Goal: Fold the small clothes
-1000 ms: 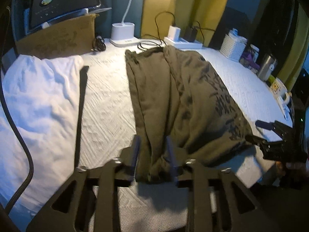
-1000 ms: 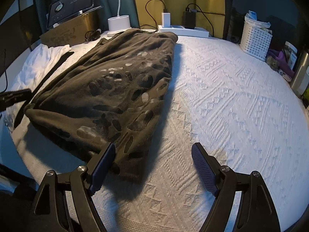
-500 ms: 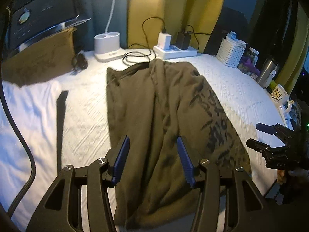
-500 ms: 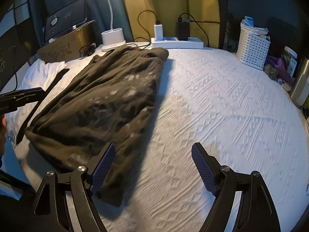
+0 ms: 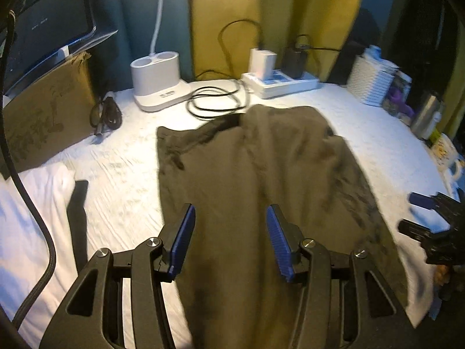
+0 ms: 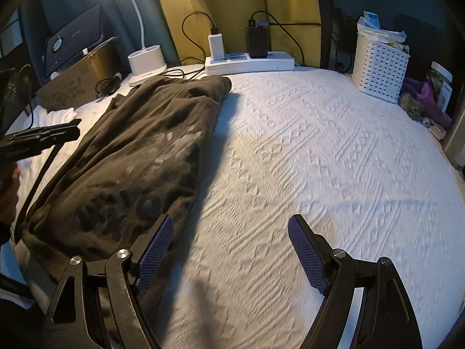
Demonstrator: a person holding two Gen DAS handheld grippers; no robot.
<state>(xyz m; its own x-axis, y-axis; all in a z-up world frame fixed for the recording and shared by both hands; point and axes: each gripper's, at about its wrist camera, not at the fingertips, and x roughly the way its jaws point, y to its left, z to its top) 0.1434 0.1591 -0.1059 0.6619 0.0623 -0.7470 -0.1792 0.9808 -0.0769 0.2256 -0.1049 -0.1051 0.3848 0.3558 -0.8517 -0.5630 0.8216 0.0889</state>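
Two handheld grippers hover over a table covered with a white textured cloth. An olive-brown garment with a dark print lies folded lengthwise on it, stretching from the near edge of the table toward the back, where its far end stops just short of a white power strip and a coil of black cable.

The left gripper is above the near half of the garment. Its jaws are parted, with blue ribbed pads on both sides, and nothing is pinched between them; the cloth lies flat below.

The right gripper is over bare white cloth just to the right of the garment. Its jaws stand wide apart and hold nothing. Its left pad sits in front of the garment's near right edge; whether it touches the fabric cannot be told.

To the left of the garment lies a crumpled white garment. At the back stand a white lamp base, a cardboard box and two plugged-in chargers. A white perforated basket stands at the back right.
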